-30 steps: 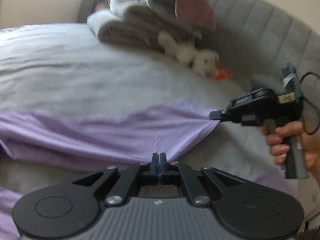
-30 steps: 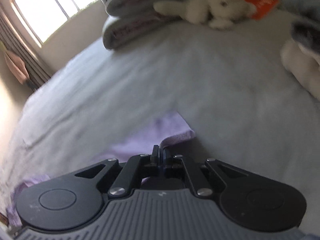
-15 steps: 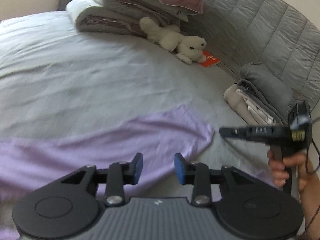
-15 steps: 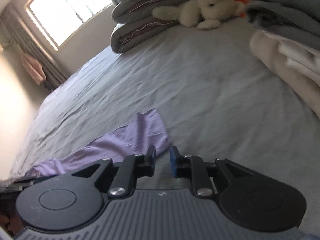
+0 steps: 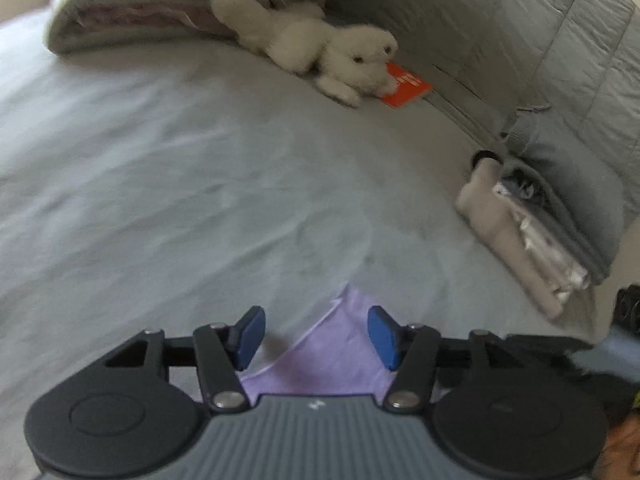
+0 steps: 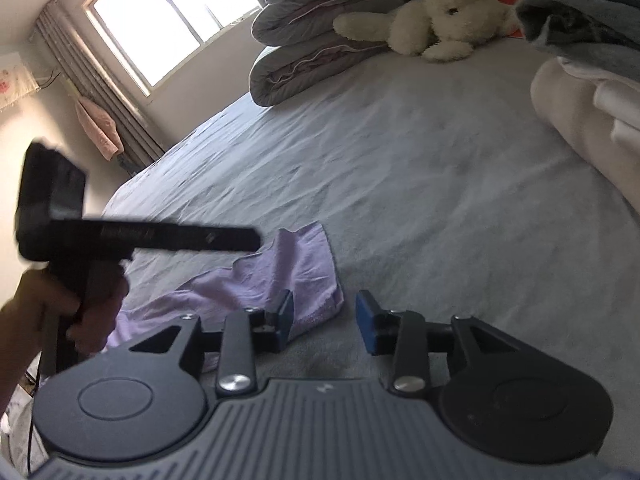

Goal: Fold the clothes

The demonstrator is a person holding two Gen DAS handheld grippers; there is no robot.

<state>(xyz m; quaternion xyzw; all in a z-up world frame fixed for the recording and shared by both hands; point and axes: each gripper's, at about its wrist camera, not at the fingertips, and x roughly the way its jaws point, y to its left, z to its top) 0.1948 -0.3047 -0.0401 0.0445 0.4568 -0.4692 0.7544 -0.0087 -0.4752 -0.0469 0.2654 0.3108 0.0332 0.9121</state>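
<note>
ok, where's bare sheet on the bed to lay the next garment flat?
Widest bare bed sheet lies between the purple garment, the folded quilts and the stuffed toy. A narrower strip runs between the garment and the folded clothes stack. Crowded: the headboard side, with toy, red card and stack.

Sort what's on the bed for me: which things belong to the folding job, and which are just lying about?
In the job:
- purple cloth
- left claw, opening, nothing gripped
- right claw, opening, nothing gripped

Lying about:
- white plush toy
- orange card
- rolled duvets
- folded pile
</note>
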